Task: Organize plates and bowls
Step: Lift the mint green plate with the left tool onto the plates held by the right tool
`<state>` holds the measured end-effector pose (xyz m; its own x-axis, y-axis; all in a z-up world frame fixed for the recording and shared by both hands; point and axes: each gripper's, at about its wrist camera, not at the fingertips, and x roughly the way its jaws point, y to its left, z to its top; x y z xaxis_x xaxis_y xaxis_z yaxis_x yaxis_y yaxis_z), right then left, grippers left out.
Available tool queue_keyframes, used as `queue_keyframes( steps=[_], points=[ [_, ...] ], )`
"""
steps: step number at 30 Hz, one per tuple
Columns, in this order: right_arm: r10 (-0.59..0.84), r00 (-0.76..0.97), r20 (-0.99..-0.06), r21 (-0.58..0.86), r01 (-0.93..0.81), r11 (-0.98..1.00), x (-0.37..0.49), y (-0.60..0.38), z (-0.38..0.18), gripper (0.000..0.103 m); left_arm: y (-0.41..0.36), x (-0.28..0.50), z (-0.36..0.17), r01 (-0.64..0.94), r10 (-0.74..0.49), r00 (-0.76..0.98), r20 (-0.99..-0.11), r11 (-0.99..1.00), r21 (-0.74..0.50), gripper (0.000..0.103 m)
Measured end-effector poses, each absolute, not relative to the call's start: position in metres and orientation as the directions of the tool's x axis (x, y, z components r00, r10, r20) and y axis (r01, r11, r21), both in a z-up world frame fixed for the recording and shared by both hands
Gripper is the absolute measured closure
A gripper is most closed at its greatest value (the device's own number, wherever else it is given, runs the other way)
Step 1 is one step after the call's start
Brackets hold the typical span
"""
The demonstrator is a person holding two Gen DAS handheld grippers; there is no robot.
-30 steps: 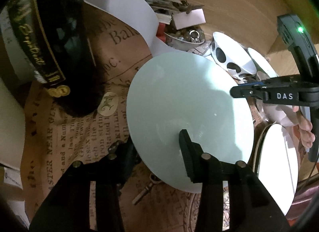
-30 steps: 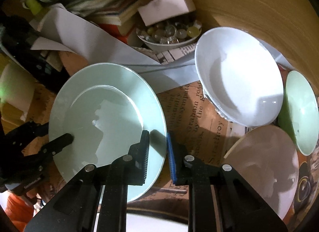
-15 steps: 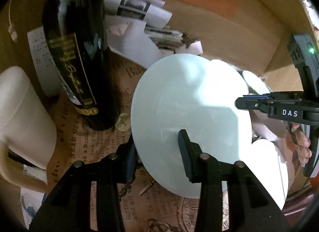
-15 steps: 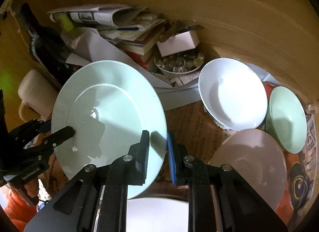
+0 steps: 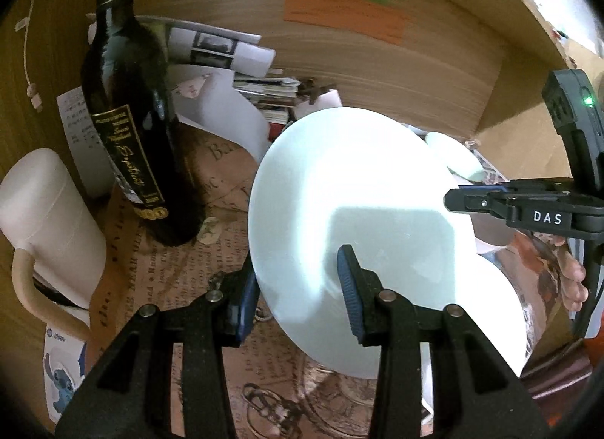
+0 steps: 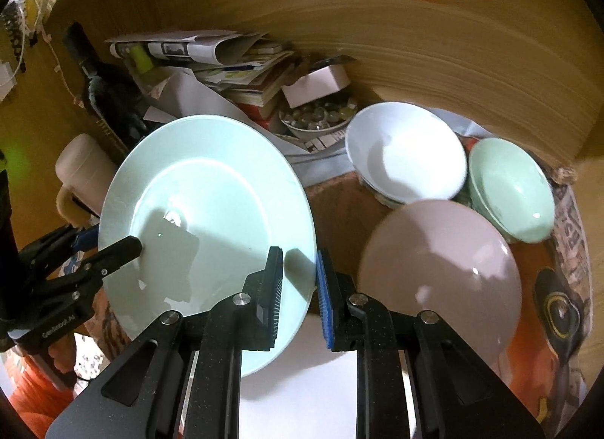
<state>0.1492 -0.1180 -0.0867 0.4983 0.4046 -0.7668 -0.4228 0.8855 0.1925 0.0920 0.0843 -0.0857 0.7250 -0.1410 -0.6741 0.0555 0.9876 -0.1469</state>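
A pale green plate (image 6: 211, 212) is held in the air, tilted, by both grippers. My right gripper (image 6: 300, 288) is shut on its right rim. My left gripper (image 5: 298, 288) is shut on its opposite rim; the plate's underside (image 5: 358, 212) fills the left wrist view. On the table lie a pink plate (image 6: 441, 273), a white bowl (image 6: 406, 152), a green bowl (image 6: 509, 190) and a white plate (image 6: 302, 393) just below the right gripper.
A dark wine bottle (image 5: 128, 129) and a cream jug (image 5: 45, 220) stand at the left. A small bowl of glass marbles (image 6: 317, 120), books and papers (image 6: 226, 61) lie against the wooden back wall (image 6: 415, 42). Printed brown paper (image 5: 170, 269) covers the table.
Both grippers have lifted the green plate higher off the table, and both cameras have pulled back and up. More of the bottle, jug and back wall shows now.
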Motion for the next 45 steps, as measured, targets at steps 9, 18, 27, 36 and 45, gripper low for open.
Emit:
queue_keyframes(
  steps=[9,18,27,36,45],
  points=[
    [0.373,0.522,-0.767,0.176,-0.388,0.905,0.122,-0.146,-0.087,0.087,0.053,0.082,-0.085,0.105,-0.169,0.718,-0.675,0.985,-0.135,0.063],
    [0.373,0.516,-0.771,0.204,-0.354,0.913,0.105,-0.165,-0.097,0.087,0.033,0.076,-0.088,0.135,-0.193,0.702,-0.686,0.981,-0.138,0.063],
    [0.380,0.502,-0.777,0.233,-0.332,0.914,0.091,-0.179,-0.111,0.087,0.018,0.069,-0.094,0.149,-0.198,0.680,-0.706,0.980,-0.132,0.063],
    [0.386,0.483,-0.786,0.256,-0.314,0.914,0.080,-0.190,-0.125,0.087,0.006,0.060,-0.104,0.159,-0.206,0.652,-0.730,0.978,-0.133,0.063],
    [0.386,0.460,-0.799,0.268,-0.301,0.915,0.073,-0.194,-0.138,0.087,-0.002,0.053,-0.115,0.161,-0.214,0.627,-0.749,0.976,-0.144,0.063]
  ],
)
